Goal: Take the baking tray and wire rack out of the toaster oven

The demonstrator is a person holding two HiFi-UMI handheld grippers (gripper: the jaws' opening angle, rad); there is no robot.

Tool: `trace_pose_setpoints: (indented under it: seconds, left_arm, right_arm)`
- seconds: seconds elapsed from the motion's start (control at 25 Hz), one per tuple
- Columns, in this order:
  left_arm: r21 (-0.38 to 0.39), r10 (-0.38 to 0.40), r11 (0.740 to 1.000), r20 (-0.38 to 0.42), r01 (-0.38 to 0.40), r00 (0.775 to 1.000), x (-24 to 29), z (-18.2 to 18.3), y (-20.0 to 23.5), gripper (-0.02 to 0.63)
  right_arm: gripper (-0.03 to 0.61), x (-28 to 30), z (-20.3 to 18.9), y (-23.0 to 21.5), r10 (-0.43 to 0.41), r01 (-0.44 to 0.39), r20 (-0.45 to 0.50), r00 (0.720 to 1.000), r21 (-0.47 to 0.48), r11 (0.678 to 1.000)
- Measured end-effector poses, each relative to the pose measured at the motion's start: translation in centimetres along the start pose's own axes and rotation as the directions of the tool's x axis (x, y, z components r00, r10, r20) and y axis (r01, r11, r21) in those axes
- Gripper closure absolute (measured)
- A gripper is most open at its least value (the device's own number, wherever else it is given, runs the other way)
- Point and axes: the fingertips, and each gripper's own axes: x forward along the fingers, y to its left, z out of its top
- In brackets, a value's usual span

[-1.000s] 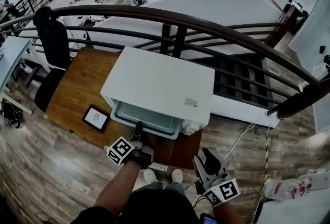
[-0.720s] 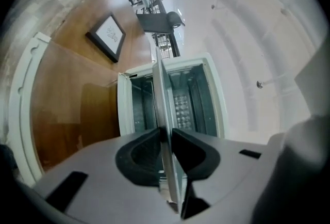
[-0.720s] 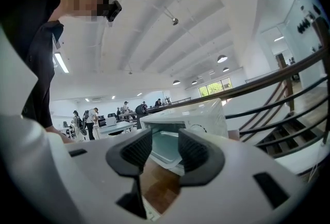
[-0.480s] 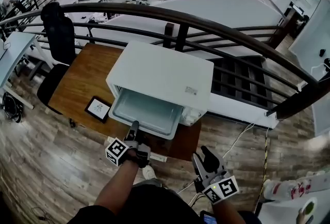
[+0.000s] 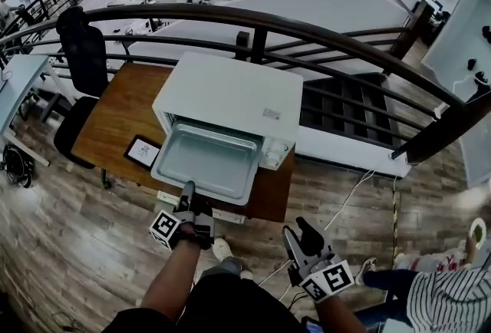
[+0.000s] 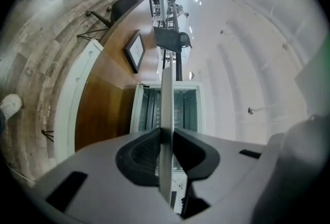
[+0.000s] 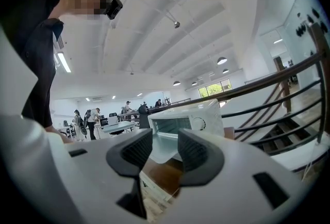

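Left hand-held gripper (image 5: pixel 188 189): clamped on baking tray (image 5: pixel 205 163) near rim, to draw it level from toaster oven (image 5: pixel 230 97) | right hand-held gripper (image 5: pixel 299 232): jaws apart, empty, likely kept free.

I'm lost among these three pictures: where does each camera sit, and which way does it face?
Head view: on the person's head, looking down at the toaster oven; the left gripper, right gripper and a forearm show.
Left gripper view: on the left gripper, rolled sideways; its jaws grip the baking tray edge-on.
Right gripper view: on the right gripper, facing level; its jaws stand open, empty.
Shared: all see the oven's open front.
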Motion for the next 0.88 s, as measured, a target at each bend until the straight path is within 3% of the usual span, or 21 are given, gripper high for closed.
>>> trace_pose_setpoints:
  seconds: [0.24, 0.64, 0.88]
  left_arm:
    - [0.003, 0.002, 1.000, -0.010, -0.001, 1.000, -1.3, 0.2, 0.0, 0.538]
    - [-0.027, -0.070, 0.997, -0.021, 0.069, 0.997, -5.1, 0.0, -1.8, 0.538]
    - [0.033, -0.058, 0.998, -0.060, 0.060, 0.996, -9.8, 0.1, -2.7, 0.537]
  right_arm:
    - [0.429, -0.9, 0.4, 0.6, -0.009, 0.009, 0.020, 1.000, -0.012, 1.000]
    - [0.430, -3.5, 0.2, 2.9, 0.002, -0.001, 0.050, 0.999, -0.023, 1.000]
    - [0.431, -4.3, -1.1, 5.2, 0.048, -0.047, 0.039, 0.998, -0.013, 0.999]
